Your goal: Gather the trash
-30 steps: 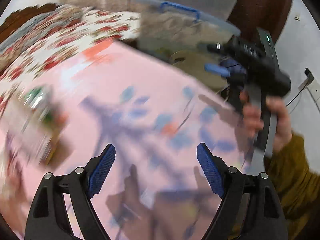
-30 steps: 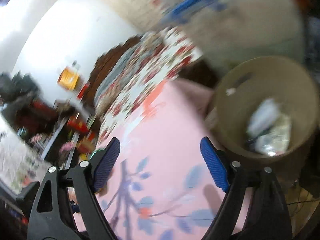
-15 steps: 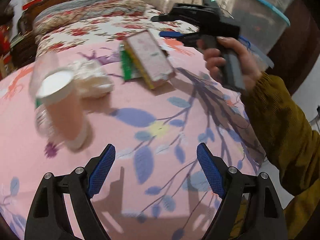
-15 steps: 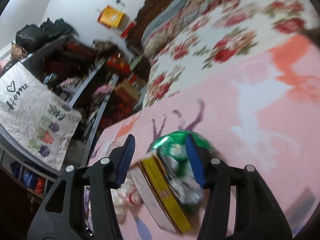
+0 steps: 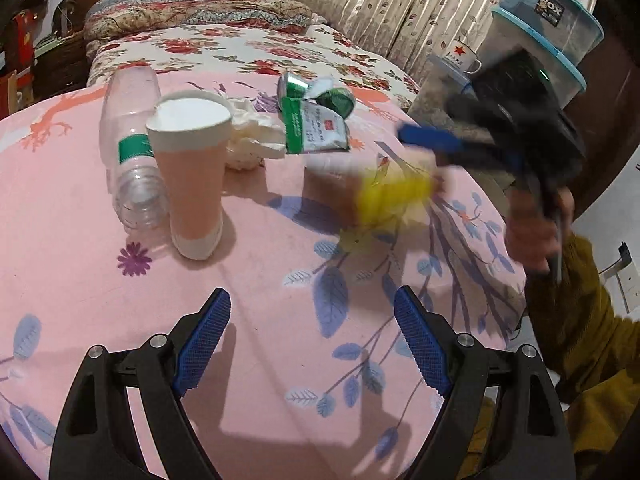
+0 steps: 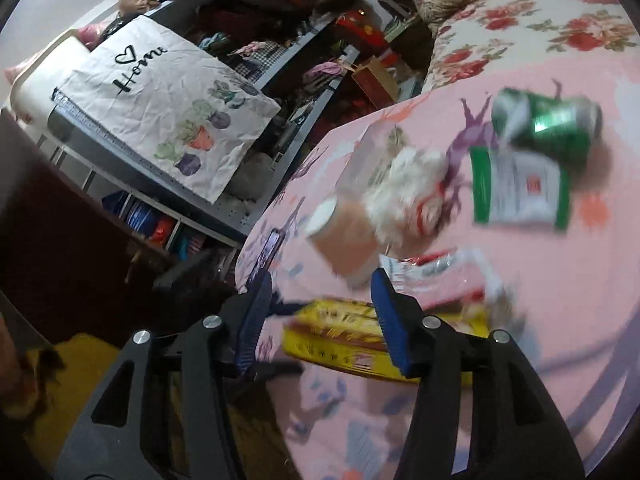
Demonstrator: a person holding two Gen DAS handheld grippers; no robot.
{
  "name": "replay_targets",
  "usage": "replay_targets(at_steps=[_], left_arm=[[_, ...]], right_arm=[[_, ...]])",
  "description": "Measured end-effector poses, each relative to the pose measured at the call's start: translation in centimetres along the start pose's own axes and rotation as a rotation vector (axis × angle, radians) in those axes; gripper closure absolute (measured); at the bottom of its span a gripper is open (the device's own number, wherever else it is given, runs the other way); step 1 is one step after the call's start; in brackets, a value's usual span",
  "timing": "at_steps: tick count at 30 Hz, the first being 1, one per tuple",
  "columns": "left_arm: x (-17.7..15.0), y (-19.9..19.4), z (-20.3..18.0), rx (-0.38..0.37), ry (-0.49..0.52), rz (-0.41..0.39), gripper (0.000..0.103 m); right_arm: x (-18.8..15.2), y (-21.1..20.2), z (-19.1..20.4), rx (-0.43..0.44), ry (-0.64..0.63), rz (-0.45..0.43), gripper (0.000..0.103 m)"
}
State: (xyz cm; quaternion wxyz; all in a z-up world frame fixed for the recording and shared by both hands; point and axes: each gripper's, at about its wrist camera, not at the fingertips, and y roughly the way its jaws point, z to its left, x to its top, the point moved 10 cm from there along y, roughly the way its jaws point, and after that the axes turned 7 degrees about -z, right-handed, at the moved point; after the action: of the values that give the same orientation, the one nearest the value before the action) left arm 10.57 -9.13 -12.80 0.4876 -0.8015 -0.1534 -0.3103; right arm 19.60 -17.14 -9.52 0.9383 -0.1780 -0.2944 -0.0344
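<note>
- The left hand-held gripper [image 5: 312,336] is held above the pink sheet of the bed [image 5: 80,280], near its front edge. Its jaws are wide apart and nothing is between them.
- The right hand-held gripper [image 6: 316,312] is seen at the right edge of the bed. Its jaws have just been closing and are half apart.
- A yellow box [image 6: 332,336] is seen partly between those jaws and passes behind one finger. It is blurred, so it cannot be told whether the pads press on it.
- A paper cup [image 5: 192,176] is stood upright toward the left side of the bed, touching a clear bottle [image 5: 128,128] that is laid on its side just behind it.
- A crumpled tissue [image 5: 248,136] is found just behind the cup.
- A green-and-white packet [image 5: 316,128] is laid beside the tissue, and a green can [image 5: 336,100] lies on its side just beyond it.
</note>
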Motion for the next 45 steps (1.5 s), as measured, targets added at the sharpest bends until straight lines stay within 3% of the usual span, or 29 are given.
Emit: replay_targets(at_steps=[5,10,17,18,21,24,27,30,33,35,36,37,38,39,43,45], left_arm=[[-0.5,0.0,-1.1,-0.018,0.025,0.002,0.023],[0.1,0.2,-1.2,-0.018,0.024,-0.005,0.022],[1.1,0.9,-2.0,-0.035,0.034,-0.011,0.022],[1.1,1.0,-2.1,-0.037,0.032,-0.01,0.022],[0.8,1.7,-2.4,-0.047,0.024,0.003,0.021],[0.5,2.2,-2.7,-0.036,0.037,0.013,0.017],[0.1,2.6,-3.4,-0.034,0.062,0.02,0.017],[-0.2,2.9,-3.7,-0.034,0.077,0.027,0.016],[-0.4,3.0,-3.8,-0.035,0.082,0.032,0.016],[-0.2,2.9,-3.6,-0.034,0.077,0.03,0.016],[-0.1,2.9,-3.4,-0.034,0.071,0.027,0.016],[0.0,2.9,-3.2,-0.033,0.064,0.026,0.016],[0.1,3.0,-3.0,-0.032,0.056,0.025,0.016],[0.3,3.2,-2.8,-0.031,0.051,0.027,0.016],[0.0,3.6,-2.7,-0.027,0.042,0.044,0.015],[-0.2,3.8,-3.1,-0.026,0.056,0.049,0.014]], right_arm=[[-3.7,-3.2,-0.7,-0.058,0.041,-0.106,0.047],[-5.5,-6.5,-3.7,-0.184,0.11,-0.22,0.047],[-3.9,-7.9,-7.1,-0.361,0.134,-0.286,0.047],[-3.1,-8.1,-7.3,-0.4,0.117,-0.298,0.045],[-0.4,-8.0,-8.3,-0.533,0.035,-0.324,0.024],[2.3,-6.3,-10.0,-0.65,-0.064,-0.278,0.02],[4.6,-3.3,-11.8,-0.702,-0.134,-0.199,0.02],[6.3,-0.7,-13.8,-0.732,-0.17,-0.131,0.02],[7.1,0.9,-15.7,-0.698,-0.113,-0.094,0.019],[7.5,1.3,-15.4,-0.638,-0.102,-0.089,0.032],[7.2,1.8,-15.3,-0.603,-0.095,-0.068,0.065],[6.8,2.3,-15.1,-0.587,-0.092,-0.049,0.078],[6.0,2.5,-14.8,-0.583,-0.098,-0.041,0.078],[5.5,2.5,-14.3,-0.57,-0.11,-0.04,0.088],[4.1,1.2,-12.5,-0.518,-0.088,-0.081,0.091],[3.7,-0.4,-11.4,-0.496,-0.067,-0.142,0.091]])
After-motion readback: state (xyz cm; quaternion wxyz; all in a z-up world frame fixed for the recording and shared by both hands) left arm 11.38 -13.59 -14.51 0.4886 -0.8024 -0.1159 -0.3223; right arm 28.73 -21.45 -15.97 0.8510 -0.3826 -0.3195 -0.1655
